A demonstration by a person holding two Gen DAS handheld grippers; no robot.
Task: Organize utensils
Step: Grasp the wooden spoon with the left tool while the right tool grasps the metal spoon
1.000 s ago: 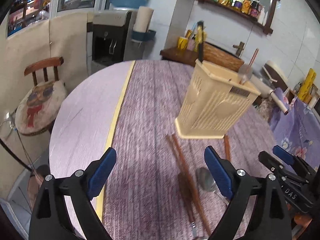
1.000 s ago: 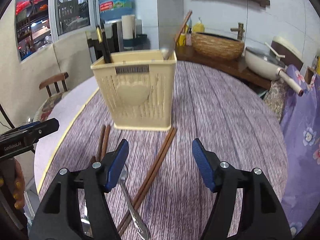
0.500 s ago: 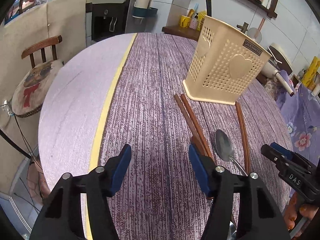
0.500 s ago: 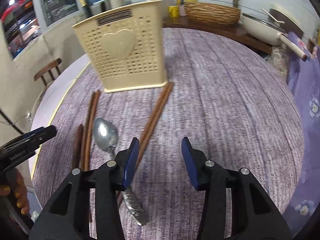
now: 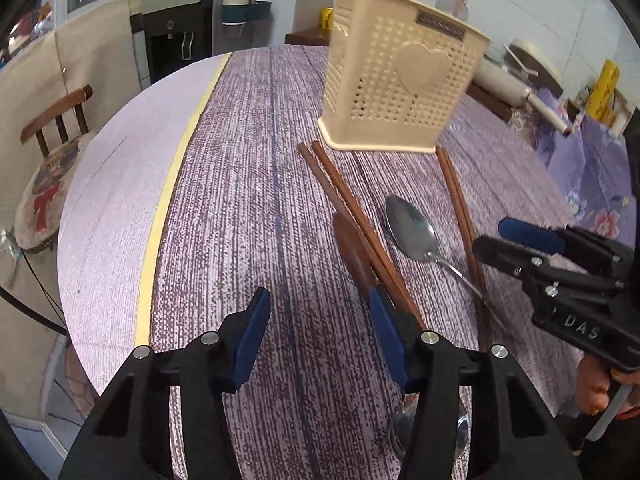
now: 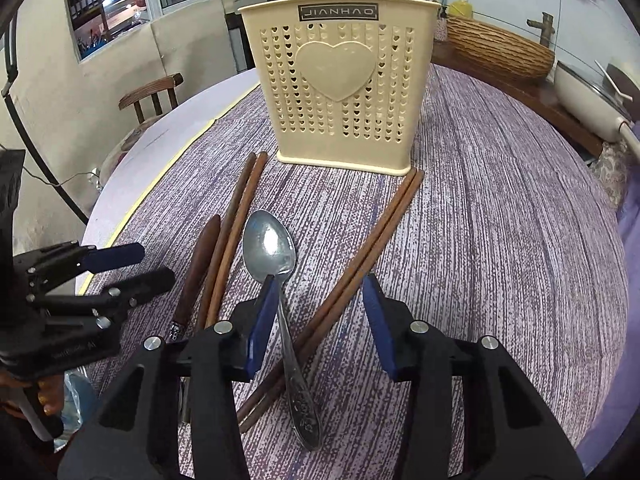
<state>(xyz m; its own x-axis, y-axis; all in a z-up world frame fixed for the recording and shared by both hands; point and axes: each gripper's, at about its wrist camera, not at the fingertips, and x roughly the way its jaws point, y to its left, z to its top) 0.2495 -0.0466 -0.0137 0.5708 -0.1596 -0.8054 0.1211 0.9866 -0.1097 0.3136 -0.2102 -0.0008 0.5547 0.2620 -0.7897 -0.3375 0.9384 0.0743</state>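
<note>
From the left wrist, the left gripper (image 5: pixel 318 324) hovers with fingers apart and empty over the table (image 5: pixel 240 184), its right finger beside a chopstick pair (image 5: pixel 352 216); the holder (image 5: pixel 396 80) stands beyond. From the right wrist, the right gripper (image 6: pixel 320 320) gapes empty over the spoon (image 6: pixel 276 276) and second chopstick pair (image 6: pixel 360 256); best to pick one, centre, then close.

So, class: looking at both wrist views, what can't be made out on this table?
- Inside of the holder: both views see only its perforated wall.
- Spoon handle: left view, the right gripper hides it.
- Wooden-handled utensil: working end hidden behind the right gripper body.
- Second metal utensil: left view, mostly covered by the left gripper.
</note>
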